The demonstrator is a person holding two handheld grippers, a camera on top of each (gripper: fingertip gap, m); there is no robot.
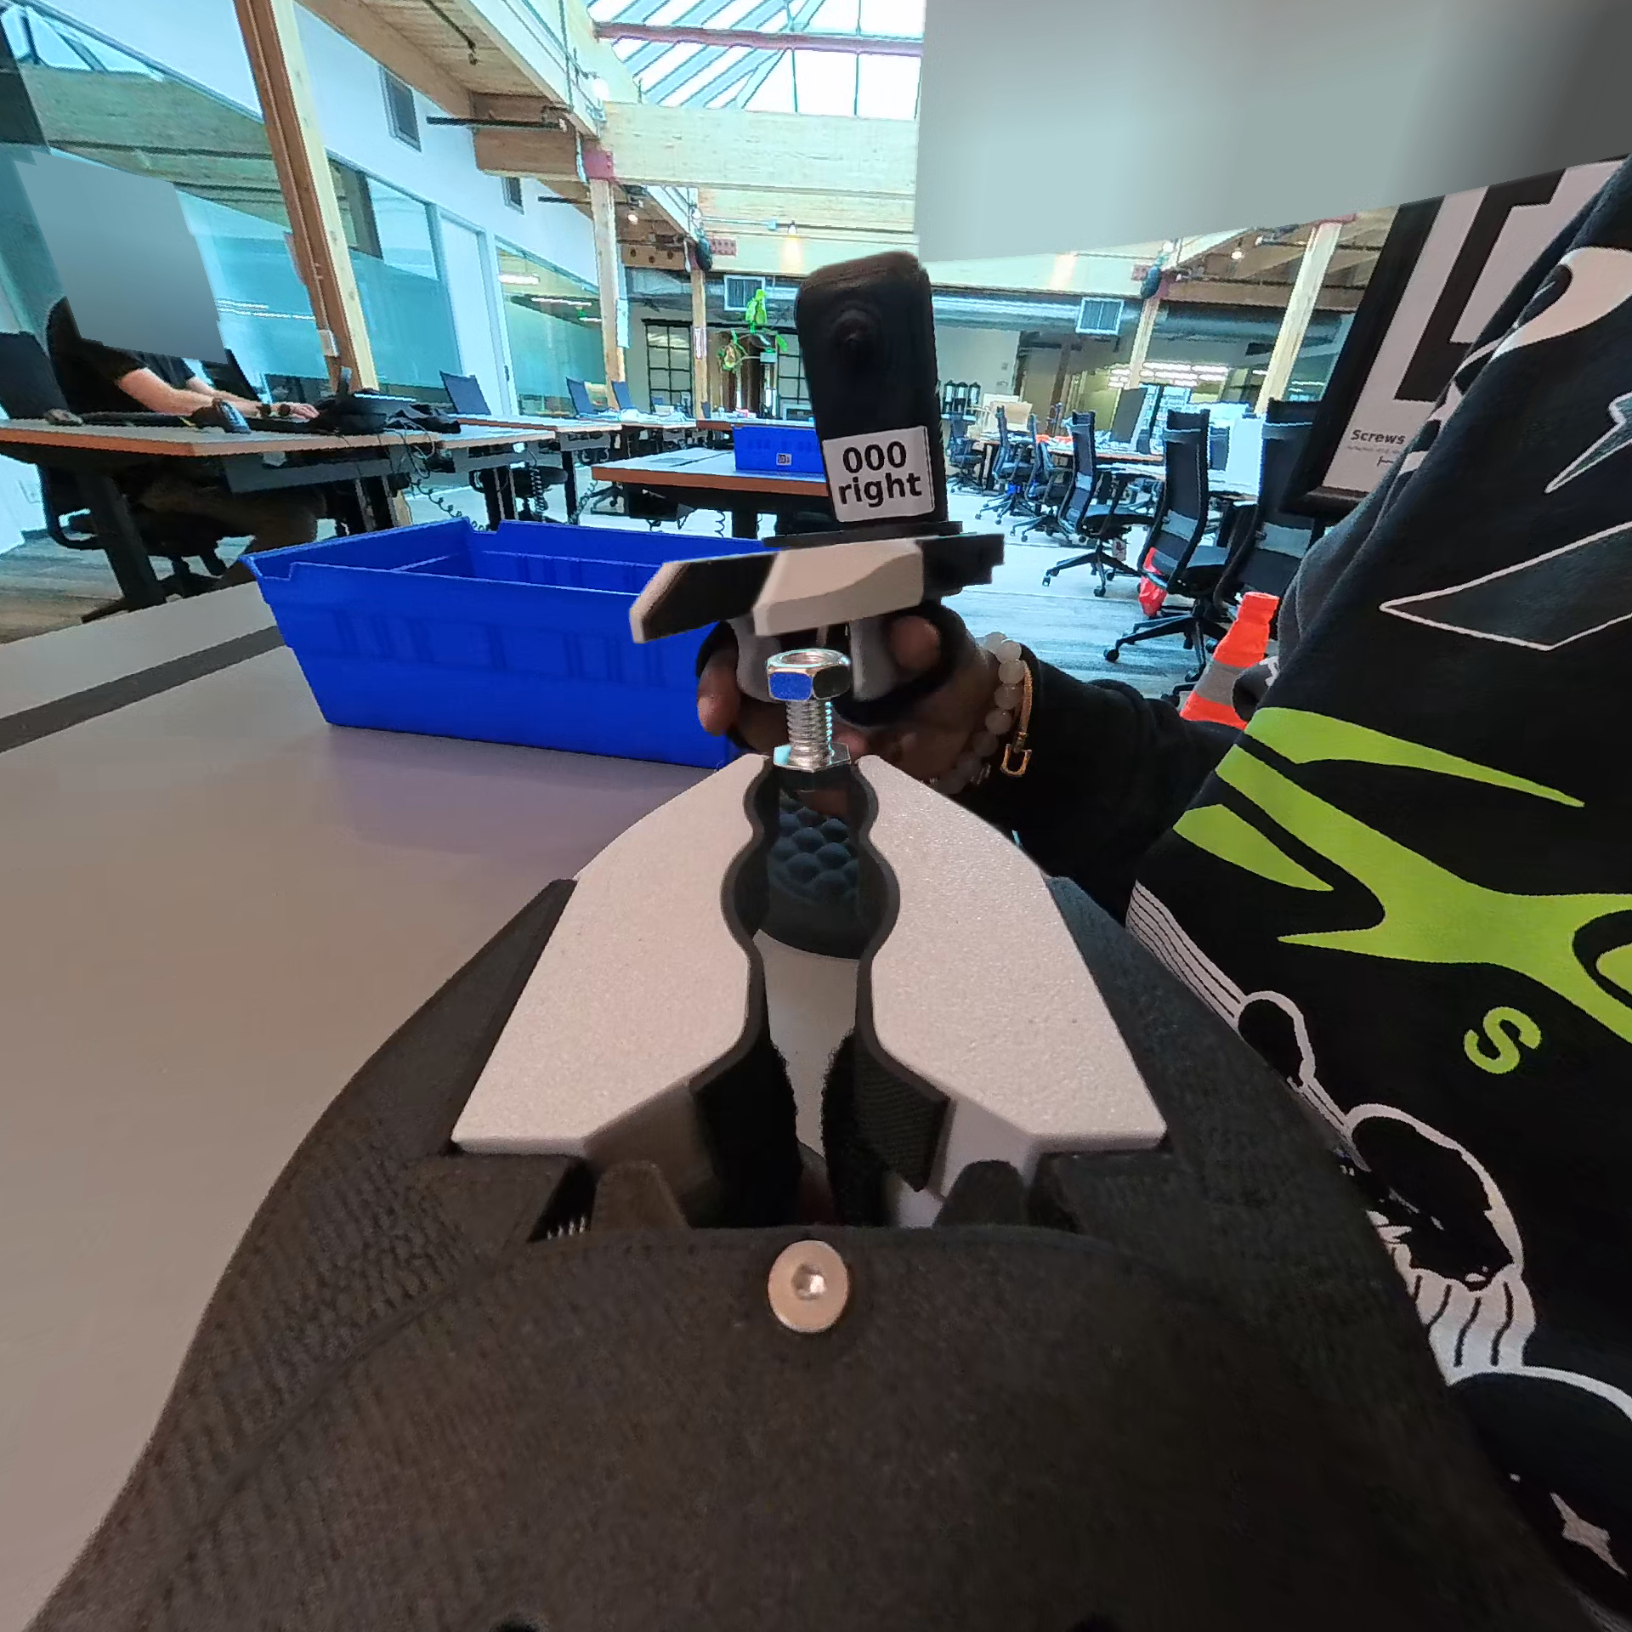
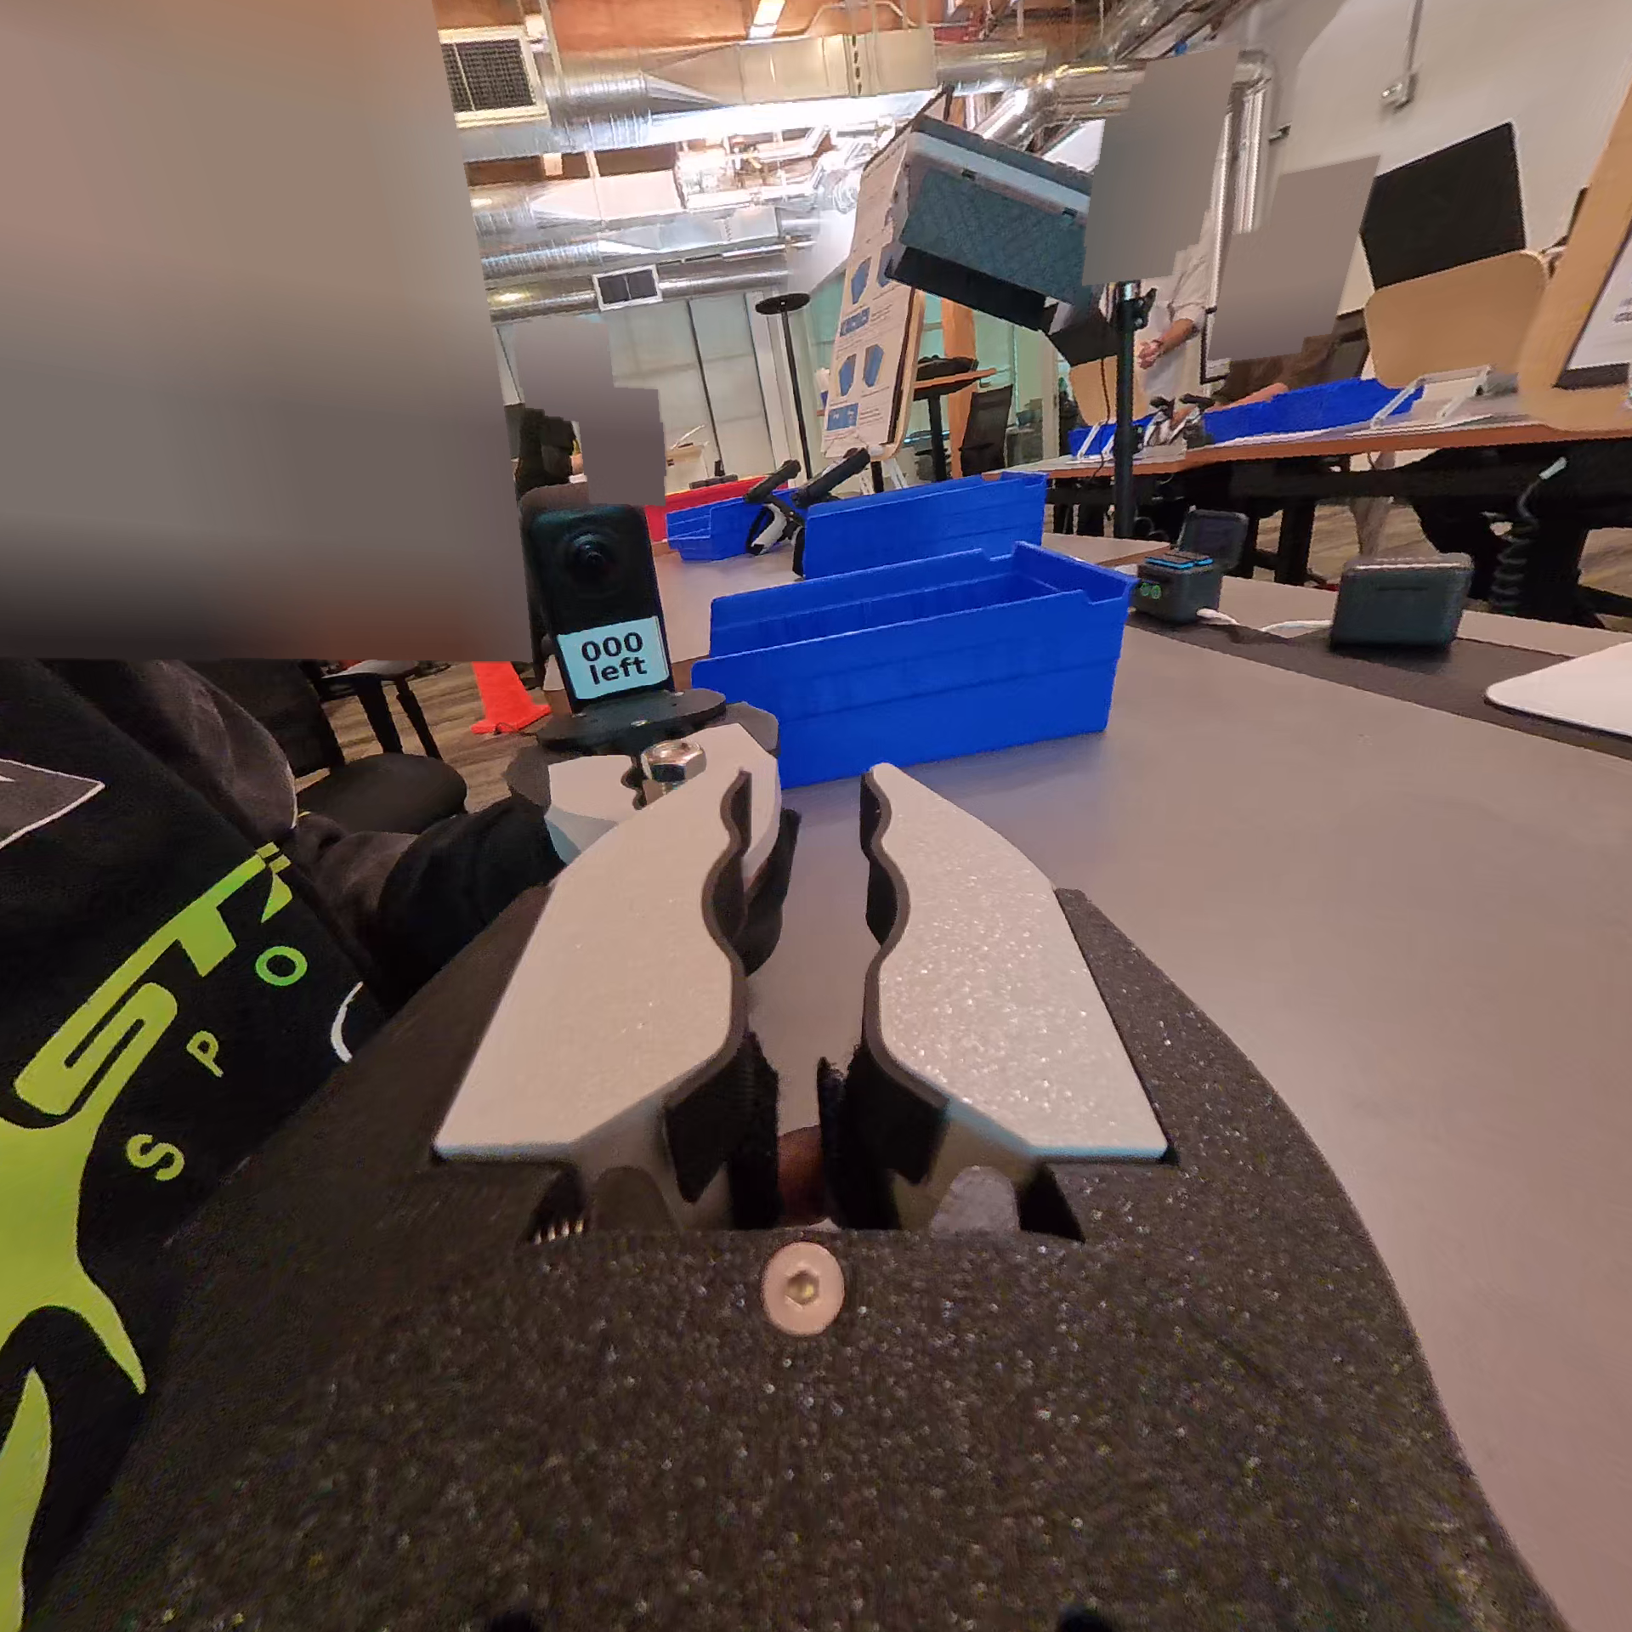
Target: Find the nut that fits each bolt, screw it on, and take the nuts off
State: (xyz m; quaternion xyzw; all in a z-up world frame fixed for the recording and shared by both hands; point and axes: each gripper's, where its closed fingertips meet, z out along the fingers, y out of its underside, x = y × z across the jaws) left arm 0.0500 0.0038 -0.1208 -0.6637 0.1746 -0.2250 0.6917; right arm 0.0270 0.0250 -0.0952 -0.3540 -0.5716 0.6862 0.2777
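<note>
So the hex nut (image 1: pixel 805 678) is sitting on the tip of the bolt (image 1: pixel 811 737), only just threaded by the look of it, so I'd say the spinning is mostly left. The left claw (image 1: pixel 811 777) pinches the bolt's head, shank pointing up, this side of the blue bin (image 1: pixel 494 653). The right claw (image 2: pixel 805 795) hangs spread and empty just beside the bolt, above the grey surface (image 2: pixel 1236 883).

You are seated in an open-plan office: rows of desks (image 1: pixel 291 437) and black swivel chairs (image 1: pixel 1174 521) recede under exposed ducts (image 2: pixel 706 79), skylights (image 1: pixel 795 79) and glass partitions (image 1: pixel 389 291).
</note>
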